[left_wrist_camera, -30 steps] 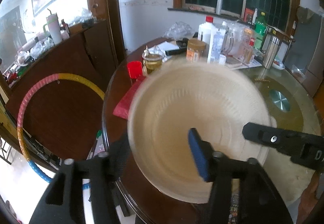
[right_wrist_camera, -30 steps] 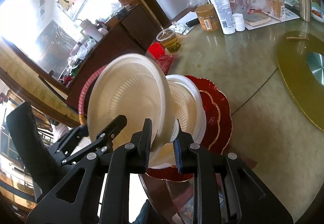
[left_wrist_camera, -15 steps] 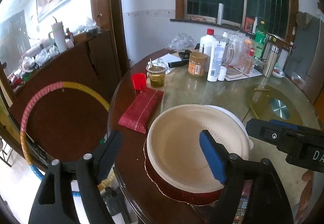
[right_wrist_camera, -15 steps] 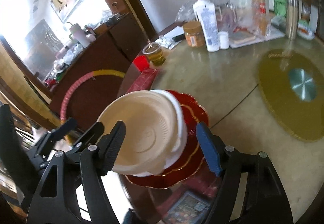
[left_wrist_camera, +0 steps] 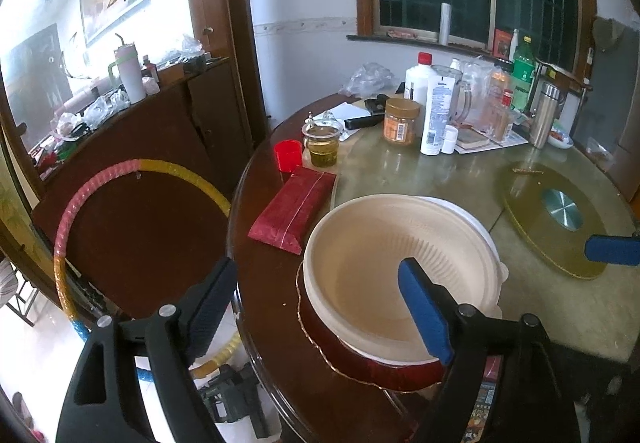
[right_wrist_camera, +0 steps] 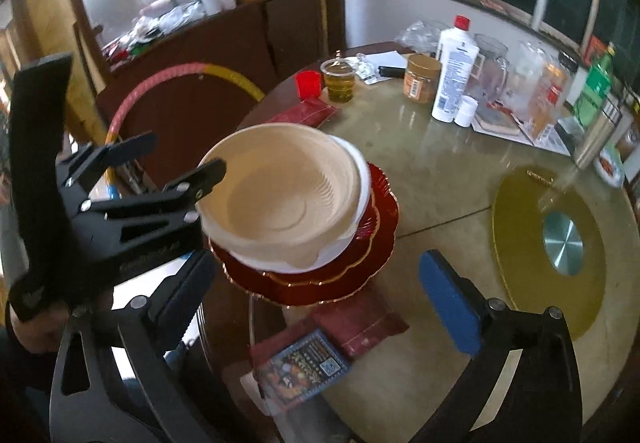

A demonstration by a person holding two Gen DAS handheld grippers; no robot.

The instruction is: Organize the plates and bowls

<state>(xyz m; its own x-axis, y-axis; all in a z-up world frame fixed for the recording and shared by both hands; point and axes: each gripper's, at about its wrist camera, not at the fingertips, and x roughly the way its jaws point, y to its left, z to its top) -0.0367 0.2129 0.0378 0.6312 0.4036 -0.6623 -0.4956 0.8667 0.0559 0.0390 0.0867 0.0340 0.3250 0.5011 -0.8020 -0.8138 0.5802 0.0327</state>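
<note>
A cream paper bowl point(left_wrist_camera: 384, 263) point(right_wrist_camera: 288, 199) sits nested in a white bowl point(left_wrist_camera: 476, 219) point(right_wrist_camera: 360, 171), stacked on red scalloped plates point(left_wrist_camera: 352, 355) point(right_wrist_camera: 380, 239) near the table's front left edge. My left gripper point(left_wrist_camera: 320, 303) is open and empty, its fingers straddling the stack's left side; it also shows in the right wrist view point(right_wrist_camera: 180, 163) at the bowl's left rim. My right gripper point(right_wrist_camera: 320, 307) is open and empty, held above and in front of the stack. Its blue pad point(left_wrist_camera: 612, 249) shows at the right edge of the left wrist view.
A round table point(right_wrist_camera: 440, 179) holds a red packet point(left_wrist_camera: 296, 207), red cup point(left_wrist_camera: 288, 155), glass of tea point(left_wrist_camera: 321, 146), jar, bottles and a flask at the back. A yellow turntable point(right_wrist_camera: 548, 235) lies right. Packets point(right_wrist_camera: 304, 363) lie before the stack. A hoop point(left_wrist_camera: 80, 203) leans on a cabinet at the left.
The cream bowl went from held and tilted in my right gripper to resting in the white bowl. My right gripper opened and drew back upward. My left gripper stayed open.
</note>
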